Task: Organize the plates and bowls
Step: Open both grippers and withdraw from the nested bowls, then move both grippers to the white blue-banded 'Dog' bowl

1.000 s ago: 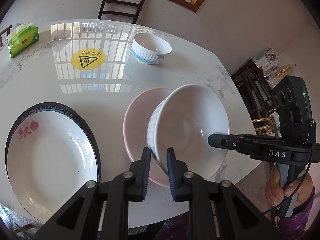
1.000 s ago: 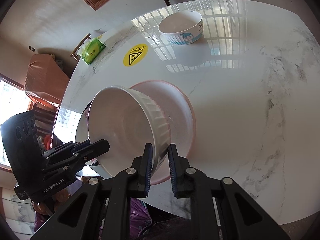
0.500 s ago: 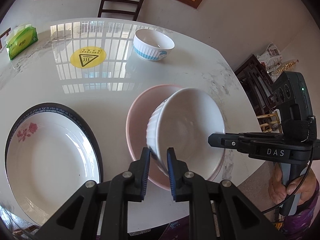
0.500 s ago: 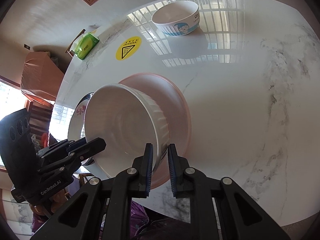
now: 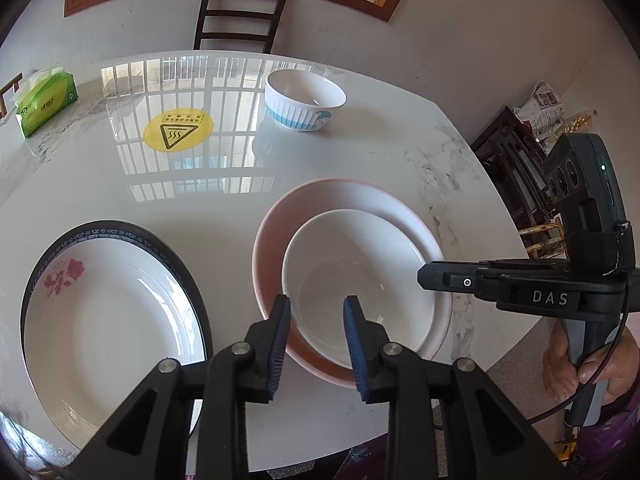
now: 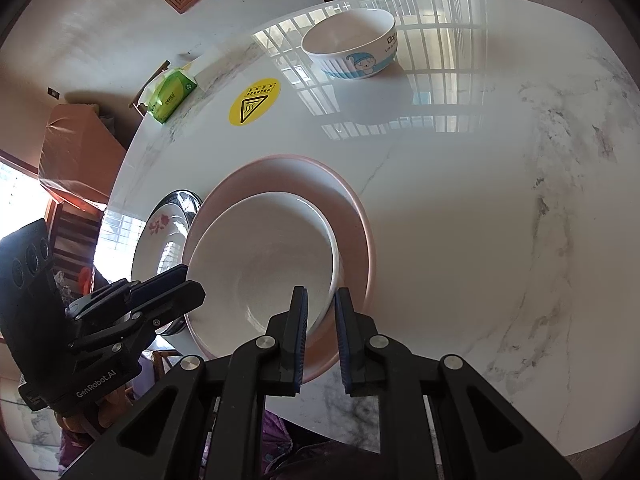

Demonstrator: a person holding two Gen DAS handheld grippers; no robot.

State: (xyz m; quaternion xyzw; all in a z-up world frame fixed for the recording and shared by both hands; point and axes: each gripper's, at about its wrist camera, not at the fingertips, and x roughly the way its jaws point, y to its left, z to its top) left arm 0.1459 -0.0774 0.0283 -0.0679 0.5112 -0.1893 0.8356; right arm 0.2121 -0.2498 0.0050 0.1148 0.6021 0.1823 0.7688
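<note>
The white bowl [image 5: 360,280] sat nested inside the pink bowl [image 5: 332,196] at lower centre of the left wrist view, both on the marble table [image 5: 120,184]. The left gripper [image 5: 317,312] had just been opening: its blue pads [image 5: 280,336] stood apart on either side of the white bowl's near rim, the rim between them but no longer pressed.

In the right wrist view the right gripper [image 6: 321,312] was at bottom centre with its jaws nearly together, pinching the white bowl's [image 6: 260,256] rim at its right edge. The pink bowl [image 6: 352,216] ringed the white one there, its rim showing as a wide band on the upper right. The right gripper also showed at the right edge of the left view [image 5: 424,278], side on, held by a hand [image 5: 584,364] at lower right.

A flowered plate [image 5: 108,320] with a dark patterned rim lay at lower left of the left view, just beside the pink bowl. A cartoon bowl [image 5: 305,106] with blue stripes stood upright at upper centre, well apart from the stack. A yellow sticker [image 5: 178,131] lay to its left, and a green tissue pack [image 5: 46,102] rested at the far left edge of the table. A dark chair [image 5: 240,18] stood behind the table at top centre.
</note>
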